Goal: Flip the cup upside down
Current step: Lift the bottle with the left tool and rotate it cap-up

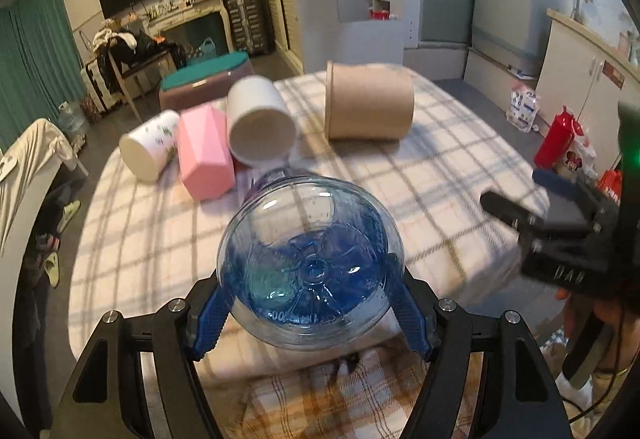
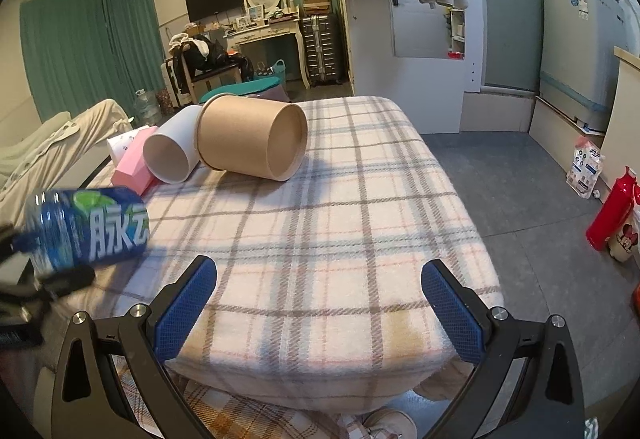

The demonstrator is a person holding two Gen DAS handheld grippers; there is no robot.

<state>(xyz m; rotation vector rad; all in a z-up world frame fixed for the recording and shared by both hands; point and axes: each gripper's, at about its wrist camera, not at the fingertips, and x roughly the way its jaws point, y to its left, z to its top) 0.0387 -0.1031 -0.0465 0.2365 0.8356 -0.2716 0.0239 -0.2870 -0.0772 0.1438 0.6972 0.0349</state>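
A clear blue plastic bottle (image 1: 310, 271) with a blue label (image 2: 88, 227) lies sideways in the air, base toward the left wrist camera. My left gripper (image 1: 311, 279) is shut on it near the front left of the table. Several cups lie on their sides at the far left of the plaid-covered table (image 2: 340, 239): a large brown paper cup (image 1: 370, 107) (image 2: 252, 137), a white cup (image 1: 260, 123) (image 2: 172, 155) and a patterned white cup (image 1: 150, 149). My right gripper (image 2: 320, 271) hangs open over the table's front edge, holding nothing; it also shows at the right (image 1: 520, 189).
A pink faceted container (image 1: 204, 155) (image 2: 132, 167) lies between the white cups. On the floor at right stand a red bottle (image 2: 612, 211) and a white bag (image 2: 586, 167). A sofa with clothes (image 2: 48, 147) borders the left side. Coats hang overhead behind the table.
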